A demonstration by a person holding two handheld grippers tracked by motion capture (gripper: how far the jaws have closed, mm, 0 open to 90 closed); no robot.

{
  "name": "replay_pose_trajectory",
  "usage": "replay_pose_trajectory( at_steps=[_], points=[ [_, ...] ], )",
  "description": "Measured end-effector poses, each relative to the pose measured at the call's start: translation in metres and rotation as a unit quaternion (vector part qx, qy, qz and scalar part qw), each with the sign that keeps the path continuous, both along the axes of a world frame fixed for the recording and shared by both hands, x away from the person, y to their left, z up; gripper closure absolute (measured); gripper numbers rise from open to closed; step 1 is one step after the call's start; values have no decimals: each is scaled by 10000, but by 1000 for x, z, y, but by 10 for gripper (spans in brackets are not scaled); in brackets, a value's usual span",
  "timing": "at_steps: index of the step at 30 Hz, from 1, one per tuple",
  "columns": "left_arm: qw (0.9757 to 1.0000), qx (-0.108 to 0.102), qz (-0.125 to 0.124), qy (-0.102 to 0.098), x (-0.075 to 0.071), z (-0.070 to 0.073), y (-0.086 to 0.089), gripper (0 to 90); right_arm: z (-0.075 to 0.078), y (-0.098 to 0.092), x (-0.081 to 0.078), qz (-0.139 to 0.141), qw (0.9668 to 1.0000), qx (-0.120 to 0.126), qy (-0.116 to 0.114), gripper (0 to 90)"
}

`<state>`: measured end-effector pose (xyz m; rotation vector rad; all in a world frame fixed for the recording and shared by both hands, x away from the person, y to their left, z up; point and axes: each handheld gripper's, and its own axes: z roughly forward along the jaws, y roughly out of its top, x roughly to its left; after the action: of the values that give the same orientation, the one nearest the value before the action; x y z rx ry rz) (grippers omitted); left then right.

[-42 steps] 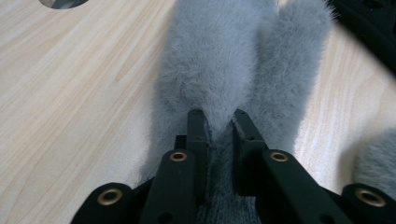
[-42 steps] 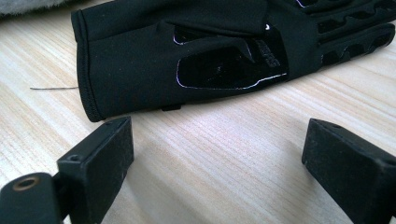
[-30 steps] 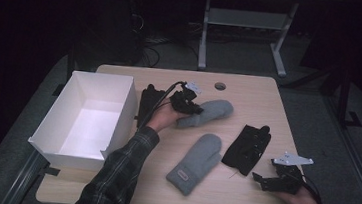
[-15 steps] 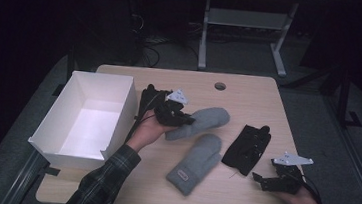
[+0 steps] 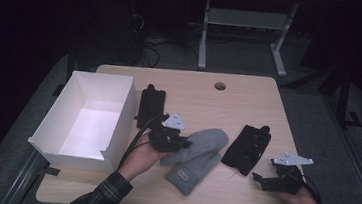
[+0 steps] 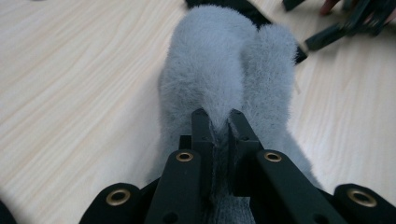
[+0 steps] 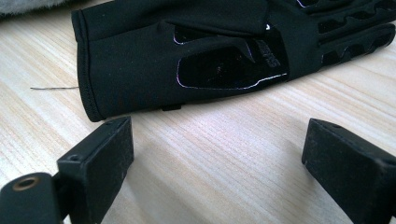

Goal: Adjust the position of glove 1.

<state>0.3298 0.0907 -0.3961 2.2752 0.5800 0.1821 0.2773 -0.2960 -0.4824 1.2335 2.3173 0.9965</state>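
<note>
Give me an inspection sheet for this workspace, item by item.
Surface: light wooden table with a round hole.
Job's things: two grey mittens, one laid over the other; white box at the table's left.
Clutter: black glove near the right hand; another black glove beside the box.
Grippers: left gripper shut on the upper mitten; right gripper open over bare wood.
Cables: one trails from the left gripper; more on the floor behind.
Surroundings: dark room, metal frame behind.
</note>
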Motion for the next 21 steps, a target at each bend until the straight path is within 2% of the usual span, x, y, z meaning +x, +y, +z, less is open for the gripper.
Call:
replay_pose_trajectory(
  at_steps=[3, 4, 5, 6, 11, 13, 15, 17, 20, 21],
  points=[
    [9999, 73, -38, 133, 1, -14, -2, 814, 0, 0, 0, 0, 10000, -3, -1, 87],
    [9998, 134, -63, 142, 1, -16, -2, 794, 0, 0, 0, 1, 10000, -2, -2, 87],
    [9998, 80, -30, 173, 0, -18, -3, 760, 0, 0, 0, 0, 10000, -2, -2, 86],
    [9998, 116, -95, 142, 1, -19, -2, 714, 0, 0, 0, -6, 10000, 1, 4, 86],
    [9998, -94, -178, 67, 3, -18, 1, 493, 0, 0, 0, -7, 10000, 3, 5, 86],
    [9996, -226, -168, 18, 2, -14, 4, 445, 0, 0, 0, 0, 10000, -1, -1, 87],
    [9994, -315, -155, -39, 2, -11, 8, 428, 0, 0, 0, -1, 10000, -1, 0, 86],
    [9995, -272, -101, -100, 2, -8, 16, 425, 0, 0, 0, -1, 10000, 0, 0, 87],
    [9992, -388, 71, -53, -1, -8, 29, 424, 0, 0, 0, 0, 10000, -1, -1, 87],
    [9992, -369, 112, -43, -2, -8, 34, 425, 0, 0, 0, -1, 10000, -1, 0, 87]
  ],
)
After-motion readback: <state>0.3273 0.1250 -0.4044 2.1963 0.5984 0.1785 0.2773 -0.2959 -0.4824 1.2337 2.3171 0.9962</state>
